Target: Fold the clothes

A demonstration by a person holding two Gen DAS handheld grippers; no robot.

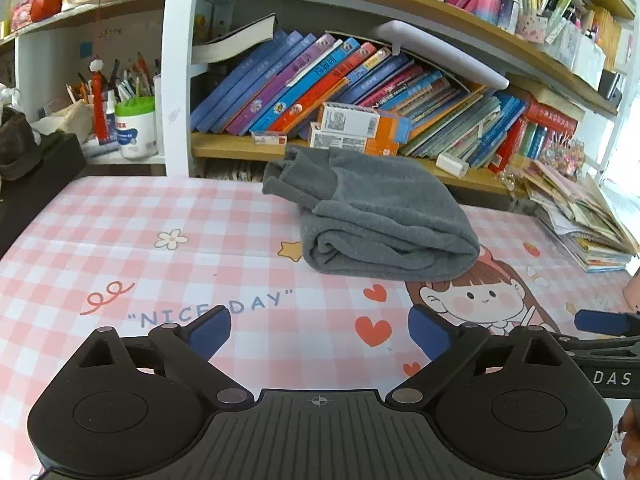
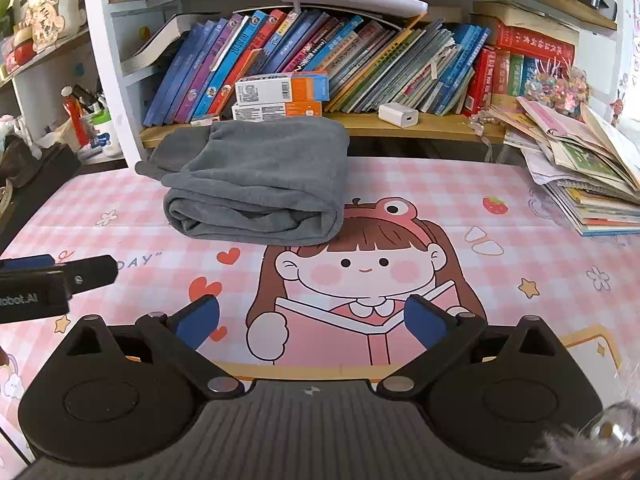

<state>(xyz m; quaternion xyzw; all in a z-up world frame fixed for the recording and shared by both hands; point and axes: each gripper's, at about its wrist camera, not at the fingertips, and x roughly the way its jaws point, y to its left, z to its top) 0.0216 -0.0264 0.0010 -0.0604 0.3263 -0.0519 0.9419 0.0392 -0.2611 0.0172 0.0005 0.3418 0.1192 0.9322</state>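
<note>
Each camera sits just behind its own hand-held gripper, low over the counter (image 1: pixel 120 220), facing forward along the two fingers toward the bookshelf (image 1: pixel 360 92) at the back. The left wrist view stands further left and looks slightly rightward; the right hand-held gripper (image 1: pixel 600 322) pokes in at its right edge. The right wrist view faces the shelf squarely, with the left hand-held gripper (image 2: pixel 60 268) at its left edge. Both share the folded grey garment (image 1: pixel 380 216) and the book row, at middle range.

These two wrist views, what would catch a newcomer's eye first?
A folded grey garment lies at the far side of the pink checked table cover, just above the cartoon girl printed on it. Behind it, leaning books crowd the shelf. Both tools, left and right, hover open and empty.
</note>
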